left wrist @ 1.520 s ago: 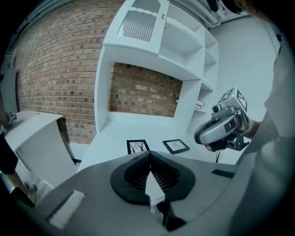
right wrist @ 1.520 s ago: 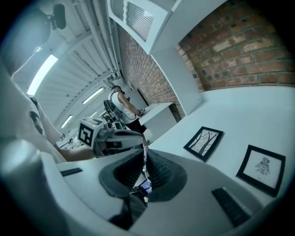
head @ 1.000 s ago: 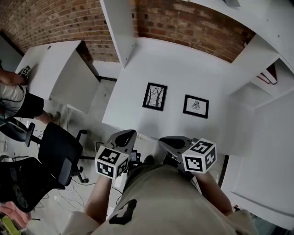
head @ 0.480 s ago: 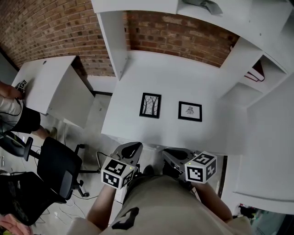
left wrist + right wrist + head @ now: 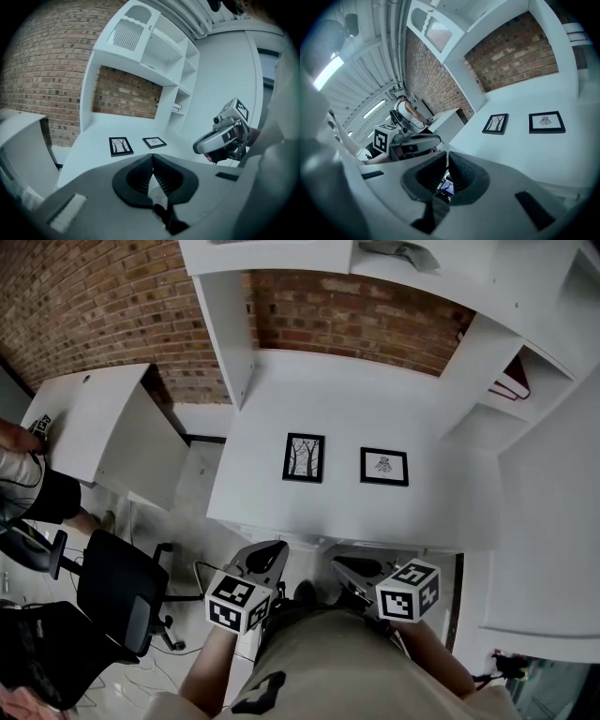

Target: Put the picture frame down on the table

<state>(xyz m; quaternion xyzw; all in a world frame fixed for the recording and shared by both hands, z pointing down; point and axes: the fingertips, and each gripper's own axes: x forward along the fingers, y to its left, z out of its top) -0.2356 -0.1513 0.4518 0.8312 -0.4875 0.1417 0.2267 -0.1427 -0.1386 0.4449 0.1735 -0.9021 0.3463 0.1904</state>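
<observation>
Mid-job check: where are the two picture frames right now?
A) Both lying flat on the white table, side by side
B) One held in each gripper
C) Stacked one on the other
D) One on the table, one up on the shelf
A: the tree frame and the smaller frame lie flat and apart on the white table, while the left gripper and right gripper have their jaws together on nothing.

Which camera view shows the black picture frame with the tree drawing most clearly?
The head view: the black picture frame with the tree drawing is seen from above, whole, lying flat on the white table. Both gripper views show it foreshortened, from a low angle.
</observation>
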